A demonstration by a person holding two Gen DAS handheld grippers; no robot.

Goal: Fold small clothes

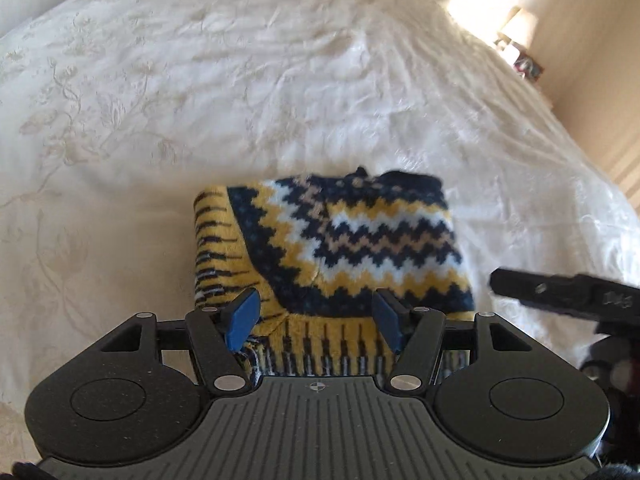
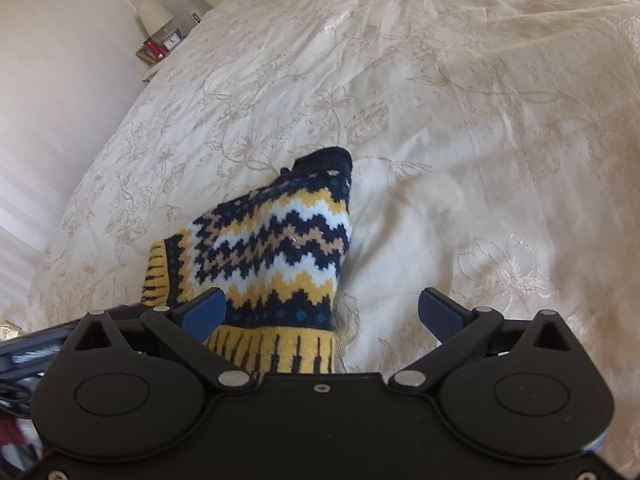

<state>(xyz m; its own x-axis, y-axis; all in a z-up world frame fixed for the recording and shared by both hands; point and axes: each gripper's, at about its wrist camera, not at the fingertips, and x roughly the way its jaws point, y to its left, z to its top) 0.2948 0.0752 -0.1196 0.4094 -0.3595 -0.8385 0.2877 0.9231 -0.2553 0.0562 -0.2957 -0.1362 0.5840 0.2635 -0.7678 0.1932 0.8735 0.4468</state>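
Observation:
A small knitted sweater (image 1: 360, 240), navy, yellow, white and tan zigzag with a striped yellow hem, lies folded into a compact block on the cream bedspread (image 1: 200, 100). My left gripper (image 1: 316, 320) is open and empty, its blue pads over the sweater's near hem. The sweater also shows in the right wrist view (image 2: 276, 248). My right gripper (image 2: 320, 312) is open and empty over the sweater's near right corner, with its left pad (image 2: 204, 312) above the knit and its right pad over the bedspread (image 2: 480, 160). The right gripper's body also shows in the left wrist view (image 1: 560, 292).
The embroidered bedspread spreads wide around the sweater. A bedside table with a lamp (image 2: 154, 16), a clock and a red frame stands at the bed's far left edge in the right wrist view. A lamp (image 1: 516, 24) also shows by the wall in the left wrist view.

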